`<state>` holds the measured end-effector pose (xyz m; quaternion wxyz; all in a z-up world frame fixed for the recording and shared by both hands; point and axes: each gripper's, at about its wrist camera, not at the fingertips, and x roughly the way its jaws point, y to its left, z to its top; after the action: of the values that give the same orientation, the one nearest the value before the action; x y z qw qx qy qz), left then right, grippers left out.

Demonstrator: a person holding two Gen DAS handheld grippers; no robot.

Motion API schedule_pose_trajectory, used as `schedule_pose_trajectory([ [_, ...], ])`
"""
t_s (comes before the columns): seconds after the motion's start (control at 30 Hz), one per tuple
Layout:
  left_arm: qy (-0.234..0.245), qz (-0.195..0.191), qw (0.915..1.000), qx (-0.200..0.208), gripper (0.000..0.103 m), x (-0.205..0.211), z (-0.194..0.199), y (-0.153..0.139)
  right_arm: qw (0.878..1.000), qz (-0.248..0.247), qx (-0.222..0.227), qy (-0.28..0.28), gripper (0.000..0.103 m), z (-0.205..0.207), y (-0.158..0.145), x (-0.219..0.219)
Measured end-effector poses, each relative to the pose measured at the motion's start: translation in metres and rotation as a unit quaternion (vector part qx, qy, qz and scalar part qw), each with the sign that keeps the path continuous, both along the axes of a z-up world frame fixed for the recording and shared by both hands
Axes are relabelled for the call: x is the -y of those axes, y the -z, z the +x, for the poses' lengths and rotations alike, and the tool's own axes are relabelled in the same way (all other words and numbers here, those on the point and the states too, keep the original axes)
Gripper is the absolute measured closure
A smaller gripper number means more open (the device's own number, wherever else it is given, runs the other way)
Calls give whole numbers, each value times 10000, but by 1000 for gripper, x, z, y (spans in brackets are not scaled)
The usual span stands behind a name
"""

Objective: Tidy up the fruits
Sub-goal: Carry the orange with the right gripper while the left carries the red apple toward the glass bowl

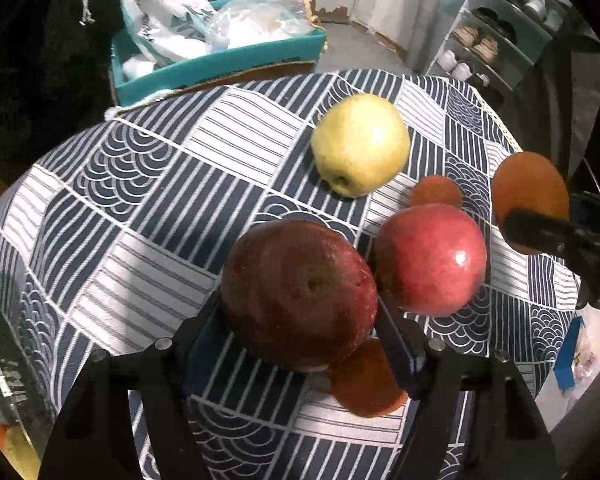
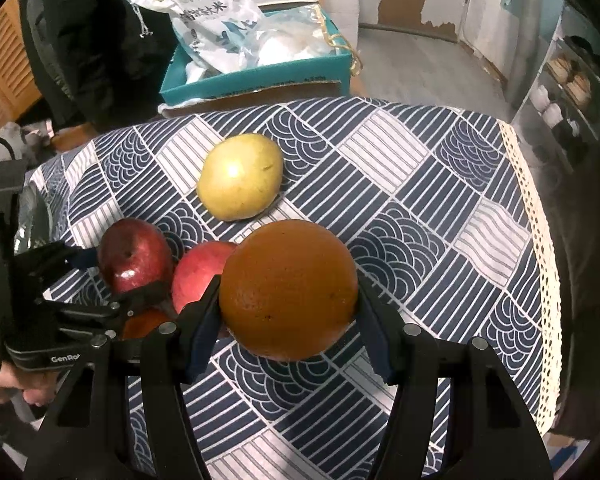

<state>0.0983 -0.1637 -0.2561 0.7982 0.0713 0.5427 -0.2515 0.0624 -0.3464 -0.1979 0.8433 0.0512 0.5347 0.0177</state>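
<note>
My left gripper (image 1: 300, 312) is shut on a dark red apple (image 1: 298, 294), held just above the patterned tablecloth (image 1: 148, 216); it also shows in the right wrist view (image 2: 134, 256). My right gripper (image 2: 288, 300) is shut on a large orange (image 2: 288, 288), seen at the right in the left wrist view (image 1: 530, 196). A second red apple (image 1: 430, 258) lies on the cloth between them. A yellow-green apple (image 1: 360, 144) lies farther back. A small orange (image 1: 435, 191) lies behind the red apple, another (image 1: 366, 384) under my left gripper.
A teal box (image 2: 260, 80) with white bags stands beyond the table's far edge. A shoe rack (image 1: 496, 36) stands at the far right. The cloth's lace edge (image 2: 540, 240) marks the table's right side. A glass container (image 1: 8, 400) sits at the lower left.
</note>
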Motion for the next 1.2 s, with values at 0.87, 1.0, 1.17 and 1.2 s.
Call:
schedule_pose_trajectory([
  [0.87, -420, 3, 9947, 941, 28, -36, -24, -89, 9955, -155, 823, -439, 41, -1, -58, -40],
  [1.0, -524, -41, 9933, 1027, 28, -46, -30, -102, 9939, -161, 949, -532, 41, -1, -68, -50],
  [1.17, -684, -83, 9910, 1151, 28, -60, -34, -116, 9923, -132, 1063, -626, 41, 0, -78, -60],
  [1.2, -706, -99, 9904, 1187, 28, -63, -35, -120, 9919, -130, 1086, -640, 41, 0, -80, -62],
])
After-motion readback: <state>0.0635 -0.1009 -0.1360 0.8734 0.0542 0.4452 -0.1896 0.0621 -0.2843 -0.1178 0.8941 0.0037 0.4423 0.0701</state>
